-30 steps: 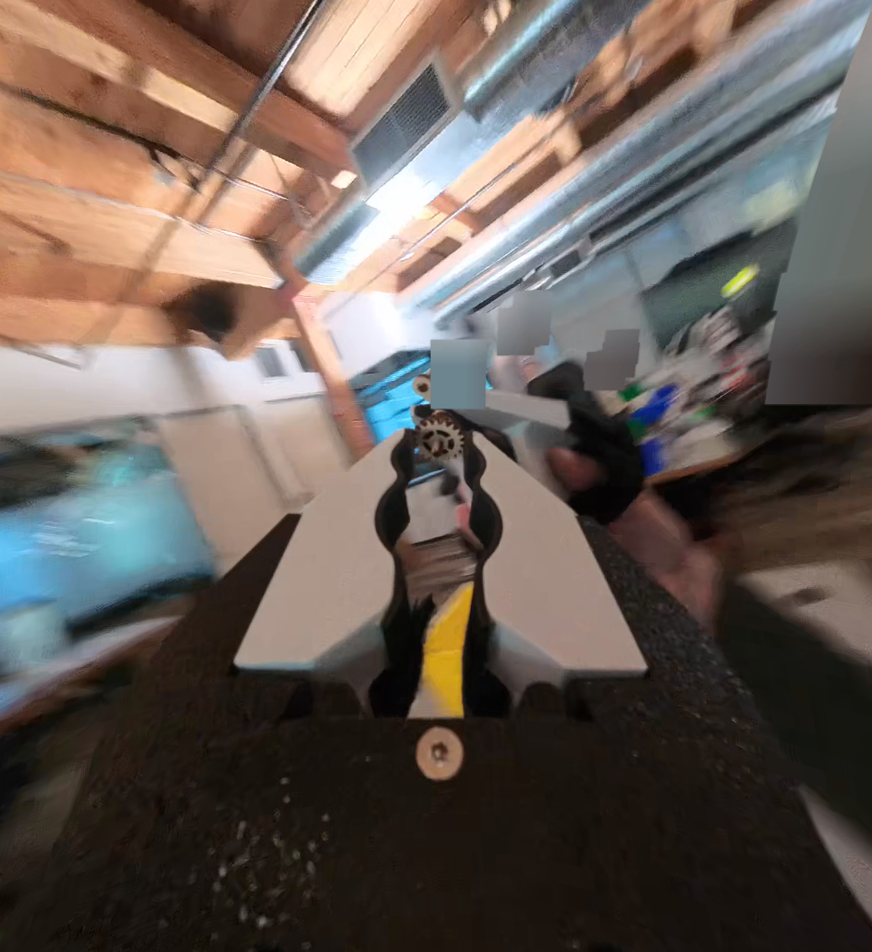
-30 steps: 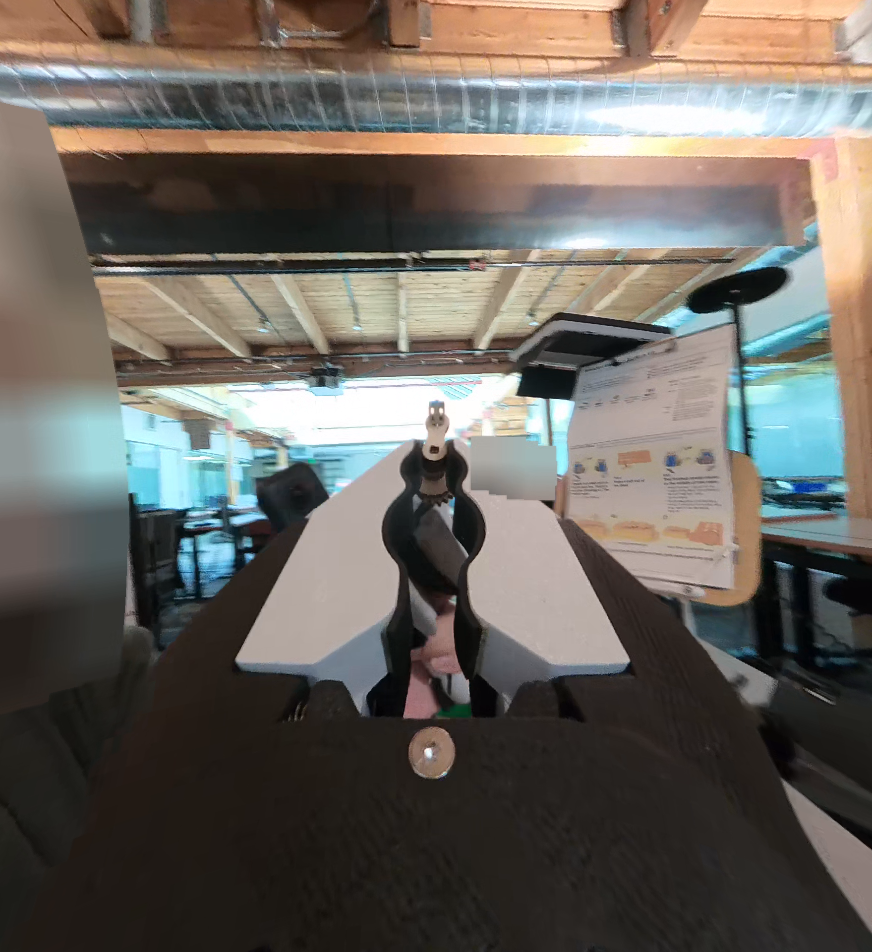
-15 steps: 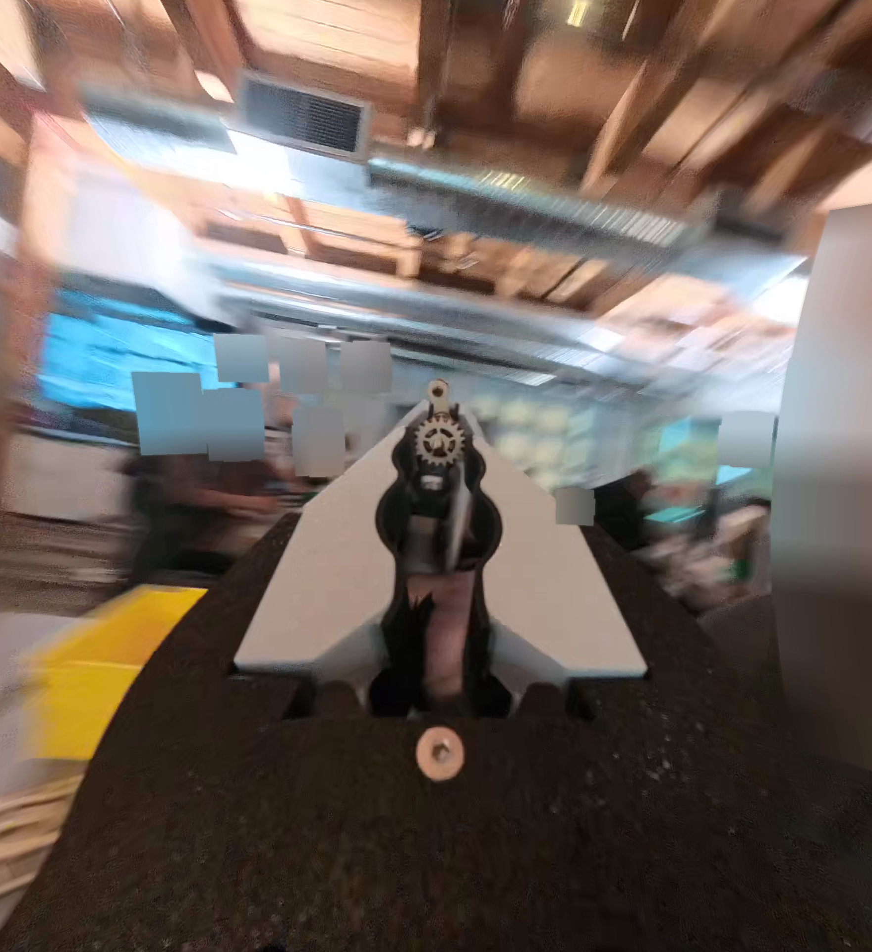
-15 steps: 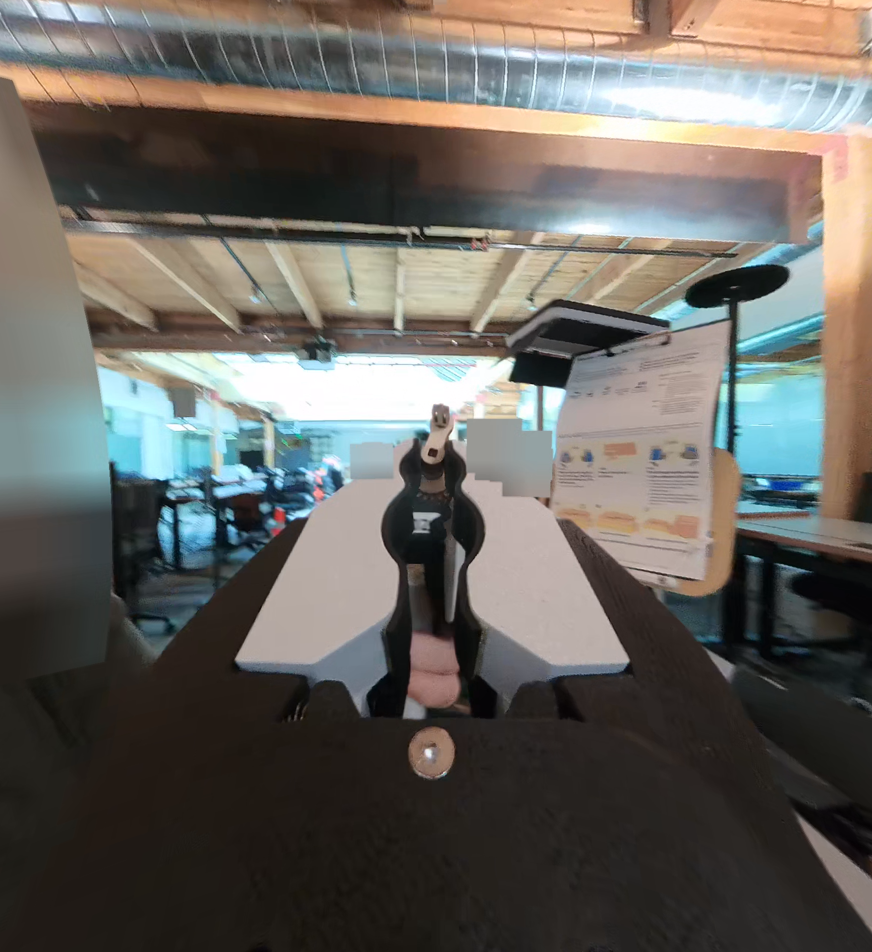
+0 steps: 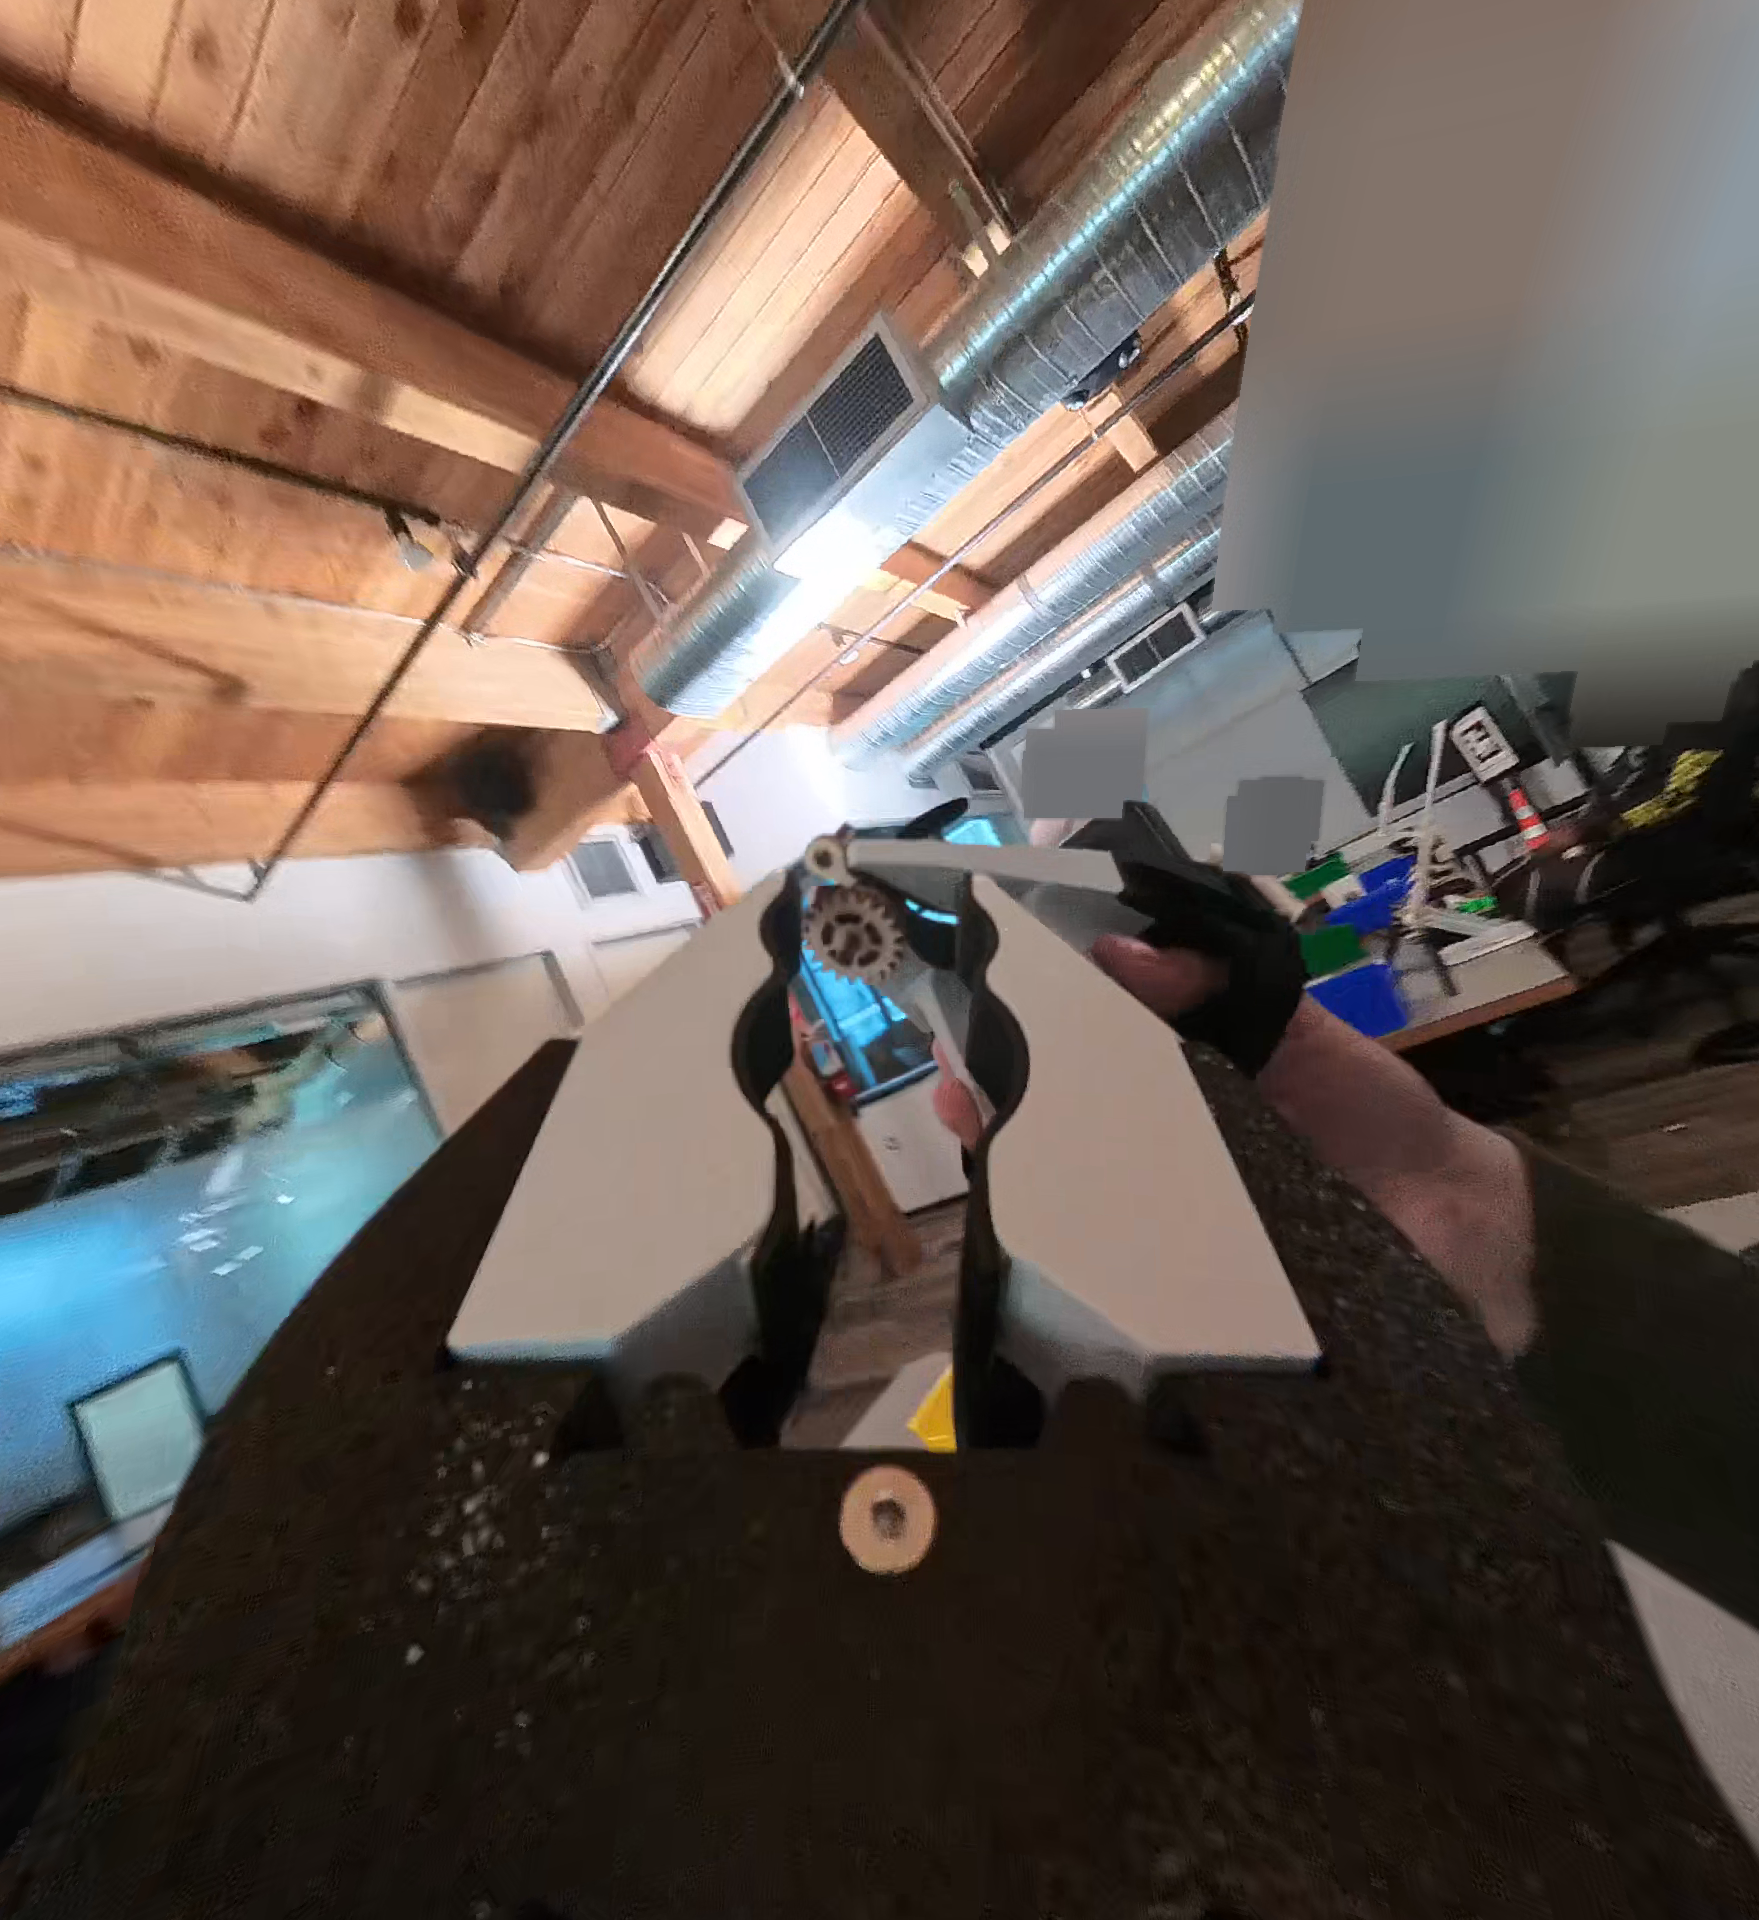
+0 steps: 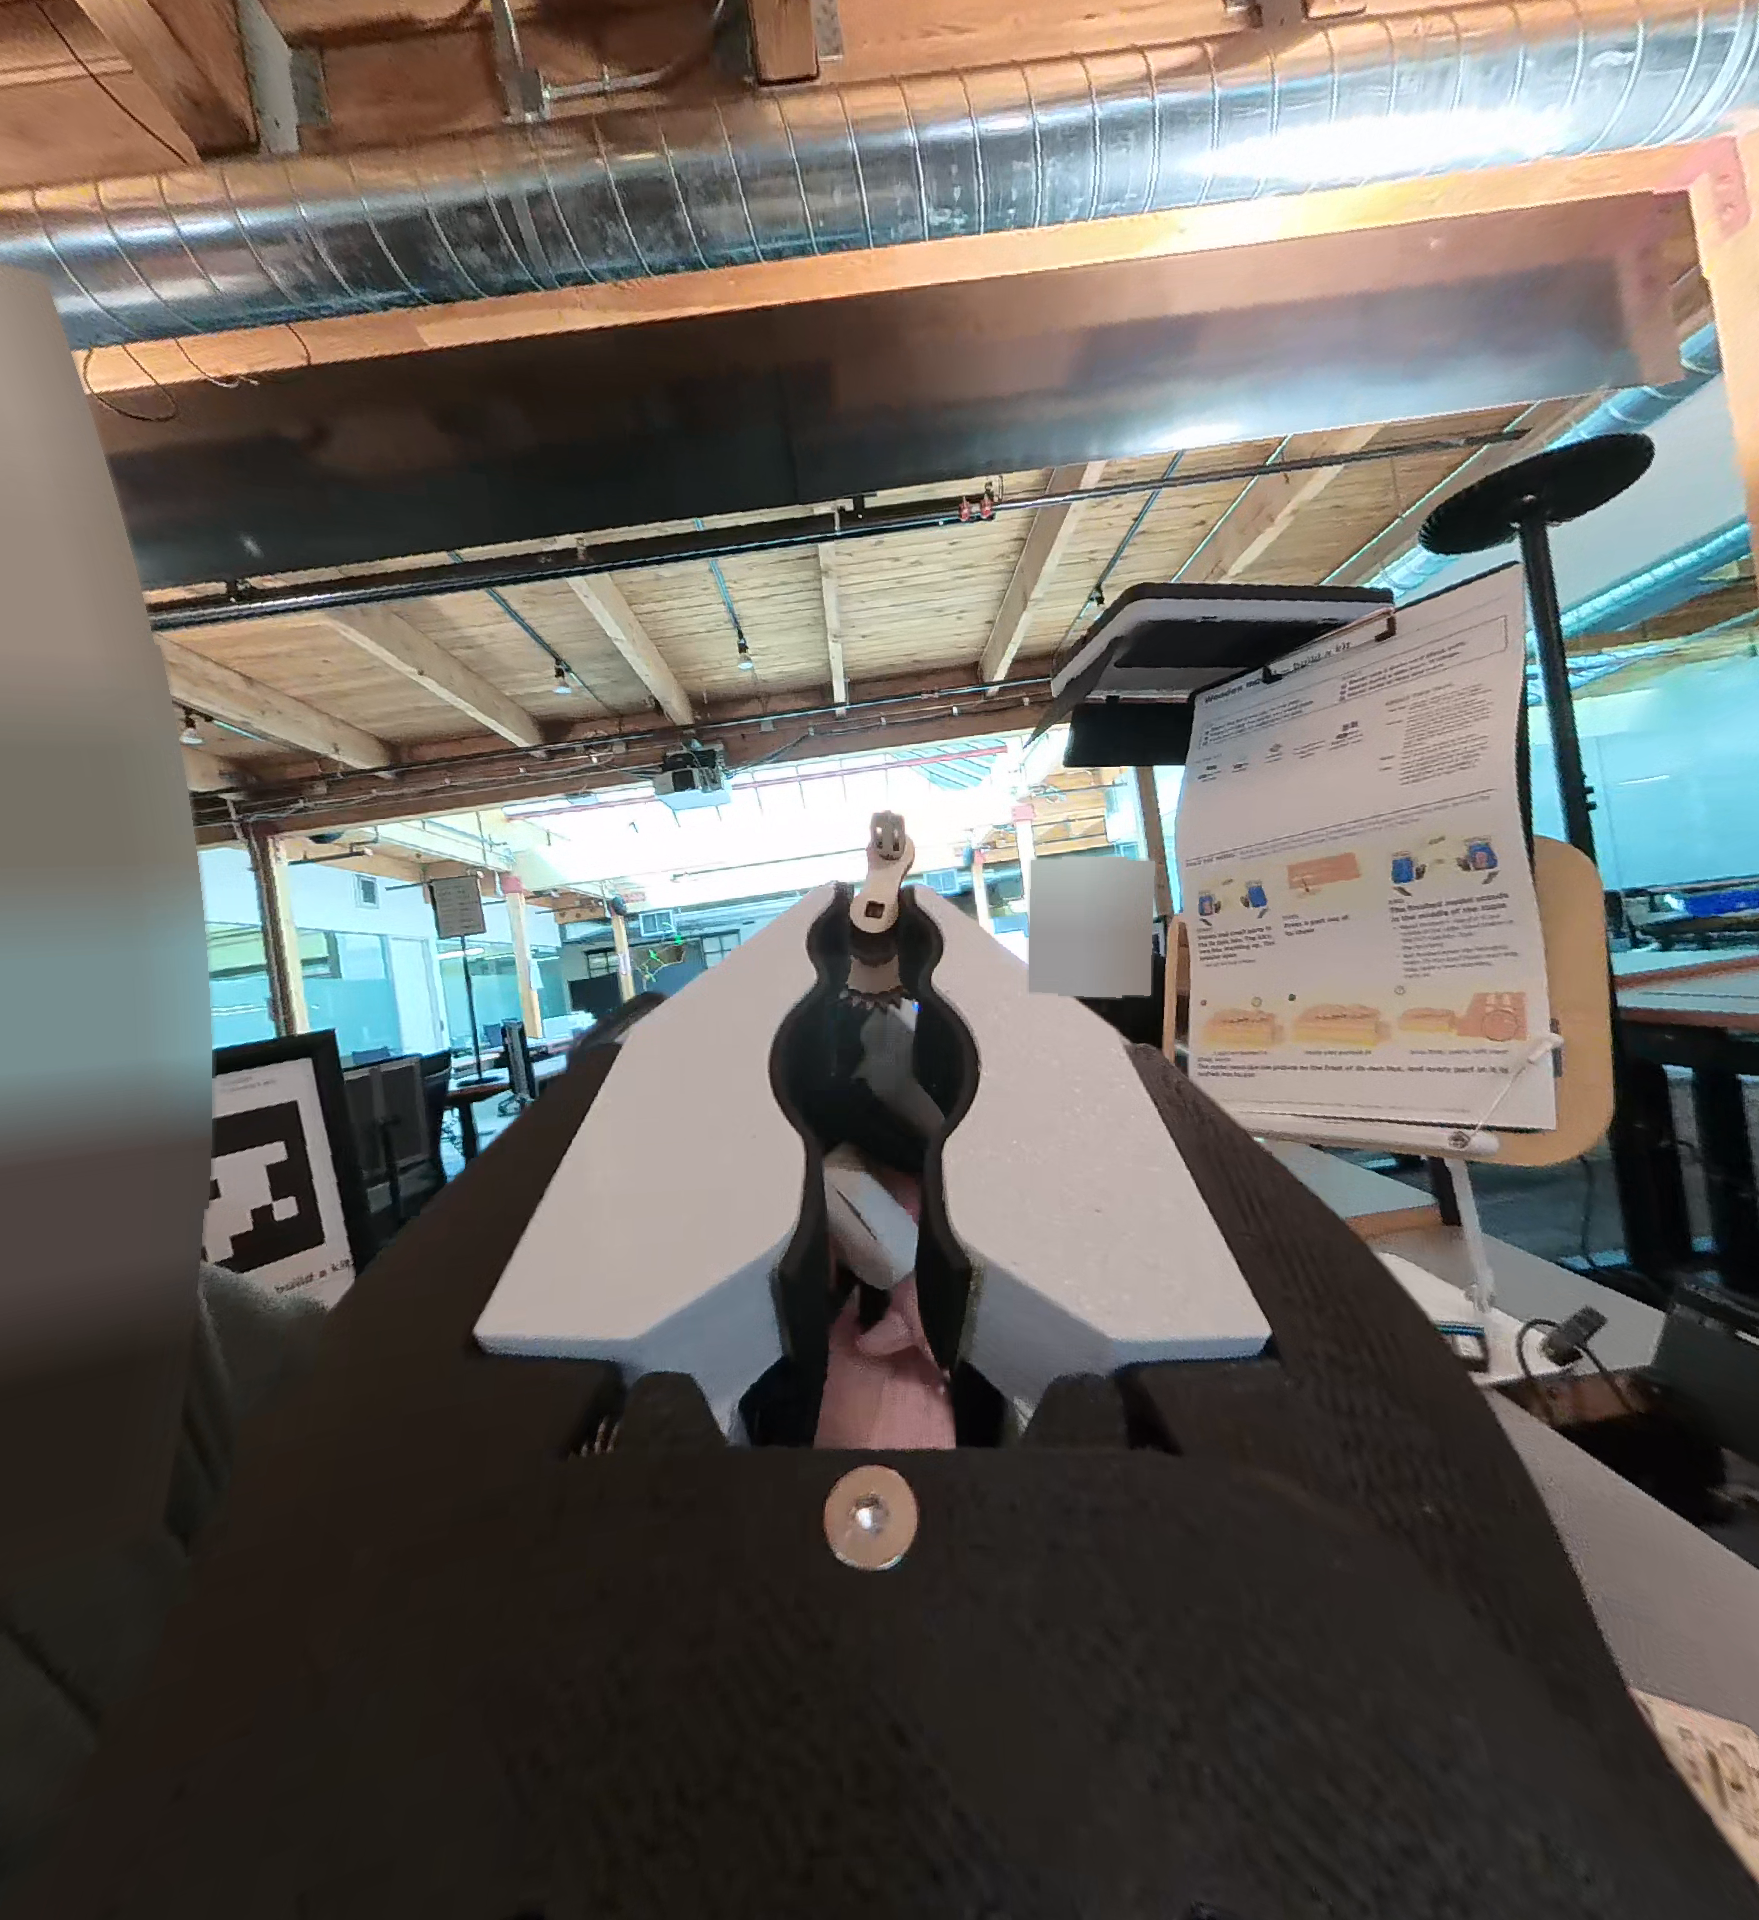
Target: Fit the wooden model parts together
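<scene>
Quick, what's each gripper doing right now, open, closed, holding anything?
Left gripper: jaws apart, wooden gear between the tips; grip cannot be told.
Right gripper: closed on a small wooden link piece.

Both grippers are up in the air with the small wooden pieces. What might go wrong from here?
1. The wooden gear sits only at the tips of the left gripper, whose fingers look spread; it may slip out and drop.
2. The right gripper pinches the small wooden link by one end, so pressing could pivot it.
3. In the left wrist view the link meets just above the gear; slight misalignment could jam the fit.
</scene>
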Demonstrator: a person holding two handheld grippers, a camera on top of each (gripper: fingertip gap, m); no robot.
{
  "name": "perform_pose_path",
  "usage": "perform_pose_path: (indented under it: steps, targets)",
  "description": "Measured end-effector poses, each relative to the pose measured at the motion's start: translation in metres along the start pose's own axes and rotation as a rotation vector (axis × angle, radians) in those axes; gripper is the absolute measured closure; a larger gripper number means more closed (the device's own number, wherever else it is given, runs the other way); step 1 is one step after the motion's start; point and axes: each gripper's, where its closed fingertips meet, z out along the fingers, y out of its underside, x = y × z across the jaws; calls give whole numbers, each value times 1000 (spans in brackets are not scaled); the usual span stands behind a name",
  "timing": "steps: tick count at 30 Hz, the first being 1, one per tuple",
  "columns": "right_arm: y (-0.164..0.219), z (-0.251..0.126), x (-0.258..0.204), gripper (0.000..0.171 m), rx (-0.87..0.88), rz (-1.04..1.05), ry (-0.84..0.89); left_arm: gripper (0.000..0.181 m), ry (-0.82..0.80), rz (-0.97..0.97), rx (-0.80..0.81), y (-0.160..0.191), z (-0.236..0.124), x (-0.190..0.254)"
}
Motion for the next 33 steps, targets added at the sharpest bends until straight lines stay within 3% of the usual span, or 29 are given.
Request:
perform_pose_path:
  steps: [7,11,18,20,22,33]
  targets:
    - [2,1,-5,165,-23,24,-22,148,-23,185,-96,2,1,4]
    - [3,0,-8,165,-35,58,-43,163,-53,257,-136,2,0,0]
    - [3,0,-12,165,-54,73,-52,162,-63,355,-163,-1,-1,4]
    - [2,-1,-13,165,-54,70,-56,156,-69,361,-171,-1,-1,4]
    - [1,-2,-13,165,-56,65,-54,163,-65,352,-183,1,-1,4]
    - [0,0,-24,165,-78,-63,-20,164,-33,270,-128,-8,-1,9]
